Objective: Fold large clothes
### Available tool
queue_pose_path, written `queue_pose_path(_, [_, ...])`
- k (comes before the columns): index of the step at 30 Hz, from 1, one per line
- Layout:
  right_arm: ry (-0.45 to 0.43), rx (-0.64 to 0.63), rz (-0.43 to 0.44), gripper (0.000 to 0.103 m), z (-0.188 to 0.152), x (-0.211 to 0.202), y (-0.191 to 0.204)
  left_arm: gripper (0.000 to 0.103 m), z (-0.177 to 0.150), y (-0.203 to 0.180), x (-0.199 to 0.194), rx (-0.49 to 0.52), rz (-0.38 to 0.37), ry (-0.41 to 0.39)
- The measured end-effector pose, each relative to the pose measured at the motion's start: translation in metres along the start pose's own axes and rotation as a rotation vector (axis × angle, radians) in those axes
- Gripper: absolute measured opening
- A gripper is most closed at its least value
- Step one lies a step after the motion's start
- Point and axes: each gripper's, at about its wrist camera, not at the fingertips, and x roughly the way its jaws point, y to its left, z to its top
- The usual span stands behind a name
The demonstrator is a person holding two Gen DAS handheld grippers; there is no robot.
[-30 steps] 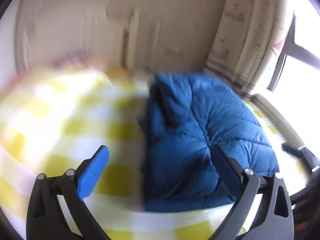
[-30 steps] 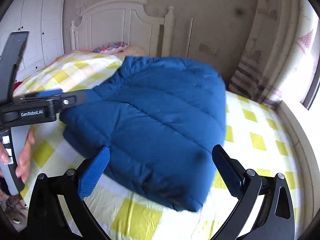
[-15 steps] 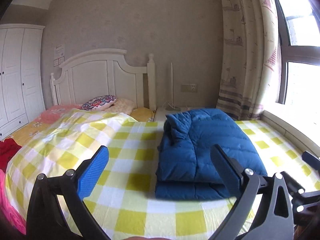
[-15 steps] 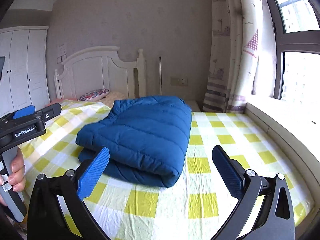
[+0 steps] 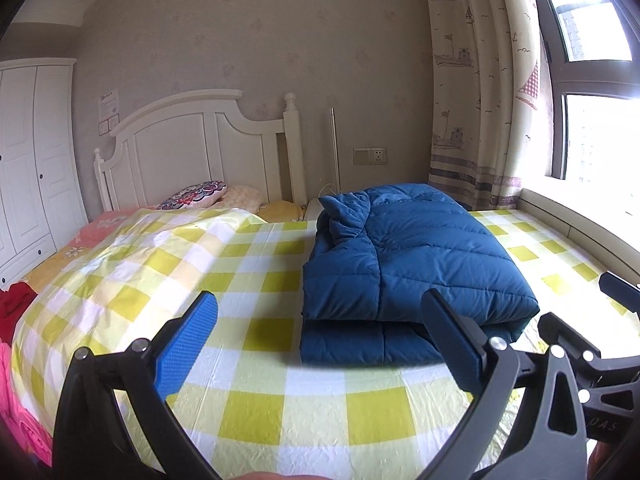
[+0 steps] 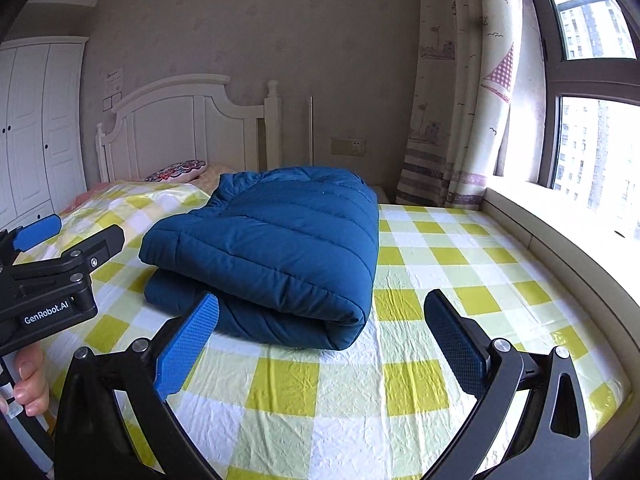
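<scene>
Folded blue coat (image 6: pixel 276 248) on a checked bed (image 6: pixel 420 392), both grippers clear of it.

From the left: white wardrobe (image 5: pixel 36 152); headboard (image 5: pixel 192 148) with a patterned pillow (image 5: pixel 196 194) below; left gripper (image 5: pixel 320 344), fingers spread wide, holding nothing, hovering over the near edge of the sheet; coat lying doubled over on itself, right of the bed's middle; right gripper (image 6: pixel 320 340), also spread and empty, just short of the coat's near fold; curtain (image 6: pixel 460 100); window (image 6: pixel 592 120).

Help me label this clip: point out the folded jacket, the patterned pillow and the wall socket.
folded jacket (image 6: pixel 280 240), right wrist view, top quilted layer.
patterned pillow (image 5: pixel 194 196), left wrist view, its patterned face.
wall socket (image 5: pixel 370 156), left wrist view, plate middle.
</scene>
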Motion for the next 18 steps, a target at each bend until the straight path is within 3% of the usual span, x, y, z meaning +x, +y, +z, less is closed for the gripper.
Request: queue_pose_path(18, [-0.01,-0.01,0.003,0.099,0.0002,0.0046,0.0025,0.101,-0.0072,0.0079,0.0058,-0.012,-0.001,0.033])
